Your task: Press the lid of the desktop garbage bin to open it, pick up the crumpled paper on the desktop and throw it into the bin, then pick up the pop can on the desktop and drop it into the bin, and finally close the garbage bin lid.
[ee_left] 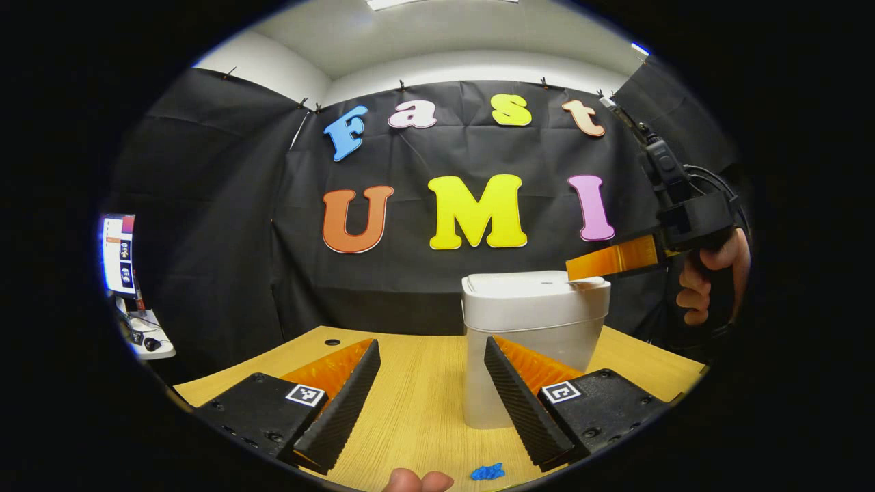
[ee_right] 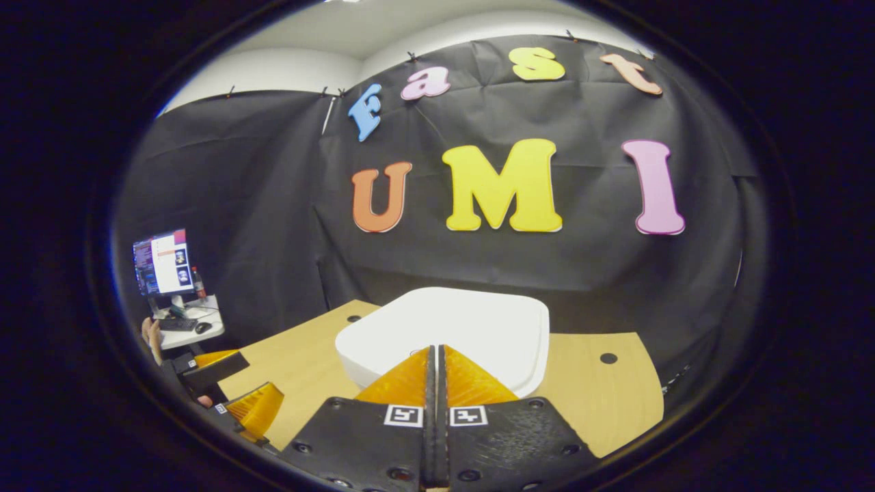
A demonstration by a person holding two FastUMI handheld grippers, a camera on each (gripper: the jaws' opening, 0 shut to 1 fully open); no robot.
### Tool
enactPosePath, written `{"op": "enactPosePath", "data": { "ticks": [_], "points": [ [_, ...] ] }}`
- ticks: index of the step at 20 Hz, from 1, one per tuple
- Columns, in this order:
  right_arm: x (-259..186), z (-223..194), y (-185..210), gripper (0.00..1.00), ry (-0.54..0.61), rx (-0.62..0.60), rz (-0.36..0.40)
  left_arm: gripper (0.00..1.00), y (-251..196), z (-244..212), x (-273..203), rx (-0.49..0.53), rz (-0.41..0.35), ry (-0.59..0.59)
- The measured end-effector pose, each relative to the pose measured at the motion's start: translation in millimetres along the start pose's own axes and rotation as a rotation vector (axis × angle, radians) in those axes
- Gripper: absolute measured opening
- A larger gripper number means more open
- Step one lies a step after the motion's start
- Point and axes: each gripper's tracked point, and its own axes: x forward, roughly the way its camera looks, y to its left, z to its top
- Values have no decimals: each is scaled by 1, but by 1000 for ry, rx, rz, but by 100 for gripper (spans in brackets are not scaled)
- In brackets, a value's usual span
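Your clenched right tongs (ee_right: 435,355) rest over the bin lid (ee_right: 465,328); pressing off-centre may tip the bin (ee_left: 533,342) toward your released left tongs (ee_left: 431,403).

Bright overhead ceiling light (ee_left: 389,3), sharp focus, strong fisheye bending at edges.

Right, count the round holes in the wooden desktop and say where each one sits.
2. In the right gripper view, one round hole sits left of the white plastic bin, the other to its right on the light wooden desktop. More may be hidden behind the bin.
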Motion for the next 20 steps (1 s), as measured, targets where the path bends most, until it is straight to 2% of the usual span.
{"op": "enactPosePath", "data": {
  "ticks": [3, 6, 10, 13, 19, 20],
  "points": [
    [12, -1, -5, 0, 12, 12, -20, 99, 3, -2, 1, -5, -1, 4],
    [17, -4, -8, 0, 59, 33, 0, 99, 2, -7, 3, -7, -17, 14],
    [17, -11, -7, 1, 102, -78, 15, 99, 3, -11, 1, -2, -4, 10],
    [13, -15, -6, 1, 111, -88, 7, 99, -1, -9, -5, 7, 0, 2],
    [4, 2, -7, 0, 15, -6, 20, 99, -4, -13, -9, 27, 1, 5],
    [4, 4, -9, 4, 5, 5, 19, 99, -4, -11, -10, 30, -2, 5]
  ]
}}
